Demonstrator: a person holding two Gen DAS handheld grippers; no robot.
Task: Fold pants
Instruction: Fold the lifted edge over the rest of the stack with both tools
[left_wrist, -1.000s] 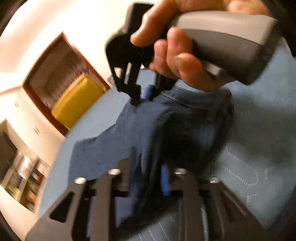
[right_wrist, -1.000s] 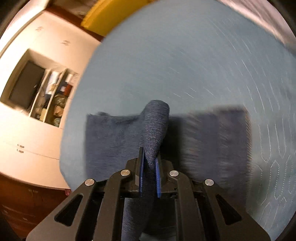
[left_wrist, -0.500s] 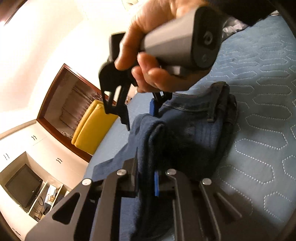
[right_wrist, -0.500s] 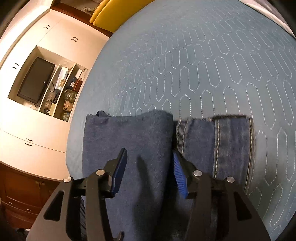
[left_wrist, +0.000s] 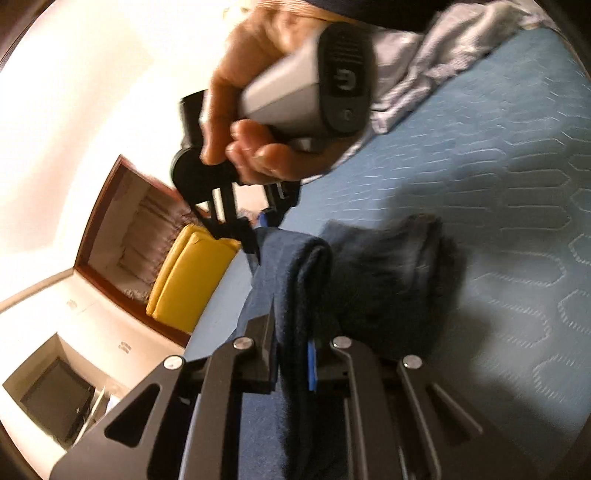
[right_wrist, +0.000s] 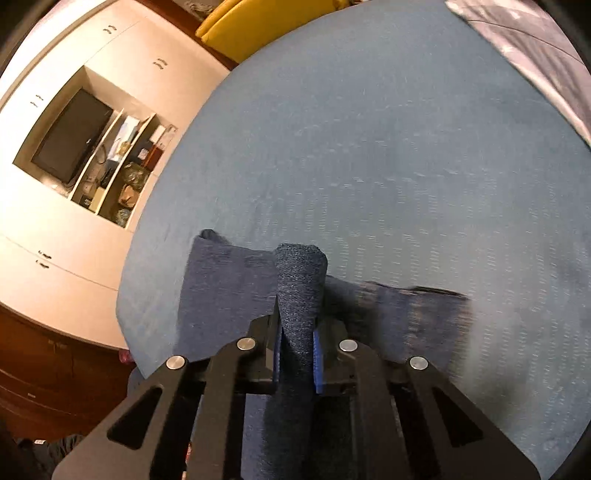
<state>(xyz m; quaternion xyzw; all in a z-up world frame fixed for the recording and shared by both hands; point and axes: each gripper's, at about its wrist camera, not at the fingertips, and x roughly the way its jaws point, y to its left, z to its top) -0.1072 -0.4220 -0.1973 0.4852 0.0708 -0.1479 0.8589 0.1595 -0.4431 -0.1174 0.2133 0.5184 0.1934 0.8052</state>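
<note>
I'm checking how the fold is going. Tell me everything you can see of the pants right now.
The pants are dark blue denim, partly blurred by motion, lying on a quilted blue bedspread. One folded ridge of cloth is pinched upright in the right gripper, another in the left gripper, both shut on the fabric. The rest spreads flat to either side. In the left wrist view a darker bunched portion rests on the bed beyond; its details are too blurred to tell.

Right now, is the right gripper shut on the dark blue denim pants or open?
Shut. The right gripper pinches a raised fold of the dark blue denim pants between its blue pads.
</note>
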